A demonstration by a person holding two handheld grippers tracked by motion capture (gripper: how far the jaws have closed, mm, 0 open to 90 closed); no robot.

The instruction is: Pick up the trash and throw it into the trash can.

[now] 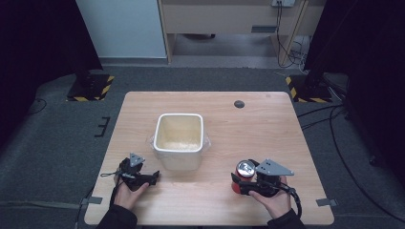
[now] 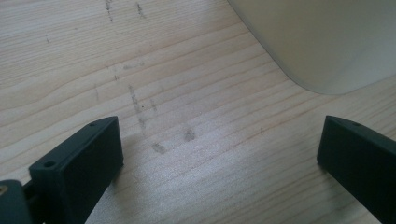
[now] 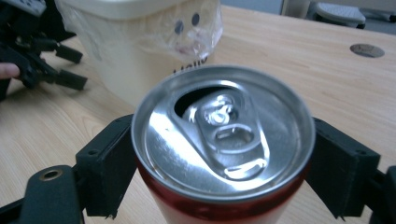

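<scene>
- Table [image 1: 286, 143]: light wood, you work at its near edge, one hand at each side.
- Bin [image 1: 179, 140]: cream, square, open top, clear bag lining it, sitting mid-table. It lies far and left of your can, between your two hands, a bit nearer your left one.
- Right gripper [image 1: 244, 181]: near right, jaws clamped on the can's sides, one each side of the red wall just under the rim.
- Left gripper [image 1: 154, 177]: near left, just beside the bin's near left corner, jaws spread wide, nothing between them, bare wood below.
- Can [image 3: 223, 140]: red body, silver top, tab already opened, held upright so its long axis is vertical, low over the near right table; whether it touches the wood, can't tell.
- Likely next: carry the can far-left and up over the bin rim; your right hand owns that move, left is free to steady the bin.
</scene>
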